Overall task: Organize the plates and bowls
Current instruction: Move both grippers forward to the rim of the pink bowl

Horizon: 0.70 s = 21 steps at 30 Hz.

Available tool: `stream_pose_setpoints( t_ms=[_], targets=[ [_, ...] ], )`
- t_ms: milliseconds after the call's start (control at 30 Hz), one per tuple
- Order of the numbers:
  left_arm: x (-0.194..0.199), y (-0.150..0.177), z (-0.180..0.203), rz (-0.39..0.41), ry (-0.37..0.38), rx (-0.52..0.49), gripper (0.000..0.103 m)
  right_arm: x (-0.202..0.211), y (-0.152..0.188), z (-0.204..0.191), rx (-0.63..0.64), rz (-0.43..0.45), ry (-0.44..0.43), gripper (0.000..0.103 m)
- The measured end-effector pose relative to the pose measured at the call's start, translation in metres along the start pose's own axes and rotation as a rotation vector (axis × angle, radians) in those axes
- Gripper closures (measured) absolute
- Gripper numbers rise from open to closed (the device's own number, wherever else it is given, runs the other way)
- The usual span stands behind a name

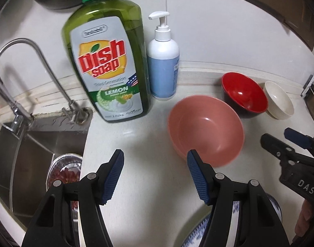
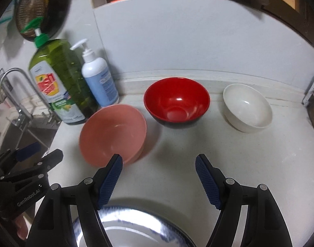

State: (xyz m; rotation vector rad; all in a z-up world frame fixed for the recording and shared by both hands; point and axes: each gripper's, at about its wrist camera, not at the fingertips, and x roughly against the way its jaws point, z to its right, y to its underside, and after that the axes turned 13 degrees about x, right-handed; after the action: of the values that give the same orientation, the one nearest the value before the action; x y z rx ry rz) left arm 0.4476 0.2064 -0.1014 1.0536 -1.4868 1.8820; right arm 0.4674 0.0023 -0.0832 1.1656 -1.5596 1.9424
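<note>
Three bowls stand upright on the pale counter: a pink bowl (image 1: pixel 206 129) (image 2: pixel 113 132), a red bowl with a black outside (image 1: pixel 244 93) (image 2: pixel 176 100) behind it, and a white bowl (image 1: pixel 278 99) (image 2: pixel 247 107) at the far right. A blue-patterned plate (image 2: pixel 134 224) (image 1: pixel 196 236) lies at the near edge under the grippers. My left gripper (image 1: pixel 156 177) is open and empty, its right finger overlapping the pink bowl's near rim in the picture. My right gripper (image 2: pixel 159 180) is open and empty above the plate; it also shows in the left wrist view, right gripper (image 1: pixel 280 142).
A green dish soap bottle (image 1: pixel 109 65) (image 2: pixel 60 86) and a white-and-blue pump bottle (image 1: pixel 164 65) (image 2: pixel 99 80) stand by the back wall. A steel sink (image 1: pixel 23 158) with a curved tap (image 1: pixel 27 65) lies at the left. A metal rack (image 2: pixel 313 94) edges the right.
</note>
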Motion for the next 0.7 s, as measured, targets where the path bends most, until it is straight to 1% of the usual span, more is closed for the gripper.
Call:
stream_pose_setpoints(
  t_ms=[300, 467, 567, 633, 700],
  targets=[
    [-0.037, -0.019, 0.011, -0.019, -0.004, -0.054, 0.041, -0.046, -0.018, -0.002, -0.009, -0.074, -0.026, 0.030],
    [-0.055, -0.024, 0.017, -0.048, 0.001, -0.068, 0.047, -0.063, -0.021, -0.003, -0.019, -0.105, -0.045, 0.037],
    [-0.062, -0.027, 0.018, -0.065, 0.013, -0.067, 0.052, -0.073, -0.021, -0.002, -0.025, -0.126, -0.056, 0.043],
    [-0.067, -0.027, 0.019, -0.088, 0.022, -0.058, 0.062, -0.078, -0.021, -0.002, -0.030, -0.139, -0.066, 0.051],
    [-0.071, -0.028, 0.020, -0.107, 0.033, -0.053, 0.067, -0.082, -0.021, -0.002, -0.034, -0.153, -0.079, 0.057]
  ],
)
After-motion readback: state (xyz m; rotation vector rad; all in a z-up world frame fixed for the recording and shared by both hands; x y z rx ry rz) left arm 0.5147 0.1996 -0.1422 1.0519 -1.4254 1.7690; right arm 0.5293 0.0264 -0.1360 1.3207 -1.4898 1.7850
